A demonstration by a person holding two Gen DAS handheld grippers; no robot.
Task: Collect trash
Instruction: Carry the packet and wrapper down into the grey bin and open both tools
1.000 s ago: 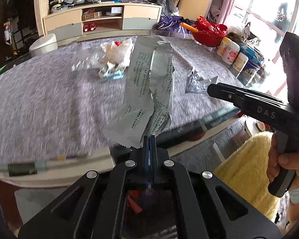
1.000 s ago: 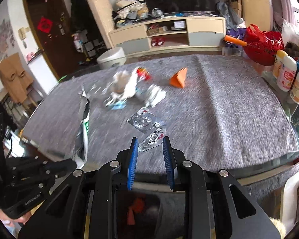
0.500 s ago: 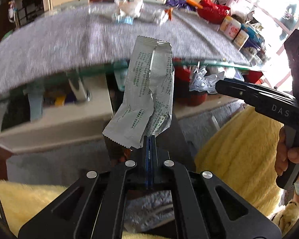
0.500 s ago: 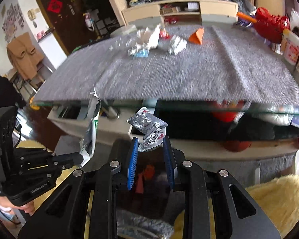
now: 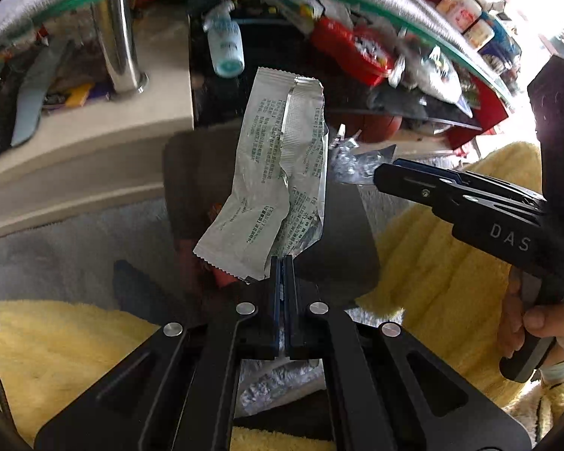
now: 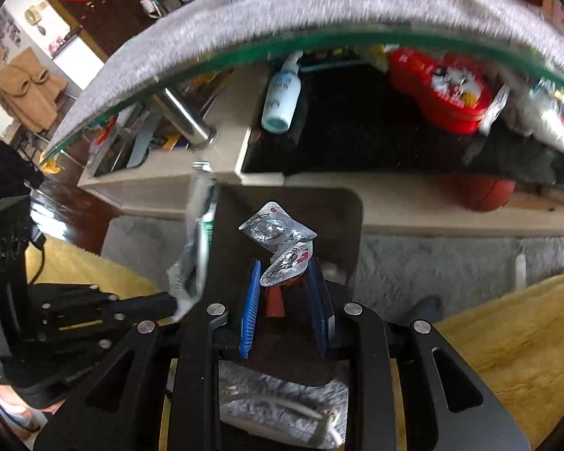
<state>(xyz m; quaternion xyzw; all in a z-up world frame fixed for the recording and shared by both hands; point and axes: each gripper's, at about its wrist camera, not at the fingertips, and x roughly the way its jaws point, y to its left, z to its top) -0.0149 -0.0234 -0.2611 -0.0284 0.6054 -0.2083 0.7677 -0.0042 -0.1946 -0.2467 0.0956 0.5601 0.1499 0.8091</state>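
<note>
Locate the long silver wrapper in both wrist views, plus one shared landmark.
Left wrist: the silver wrapper stands centre frame, its lower end clamped in the shut left gripper, rising over a dark bin.
Right wrist: the same wrapper appears edge-on at left of centre, sticking up from the left gripper.
Shared landmark: the white bottle with a teal cap lying on the shelf under the glass tabletop.

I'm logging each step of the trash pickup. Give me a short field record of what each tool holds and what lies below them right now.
left tool: shut on torn silver wrapper
right tool: shut on crumpled blister pack
below tools: dark bin, something red inside
position: both tools angled down, off the table's edge
on table: more litter, blurred
</note>
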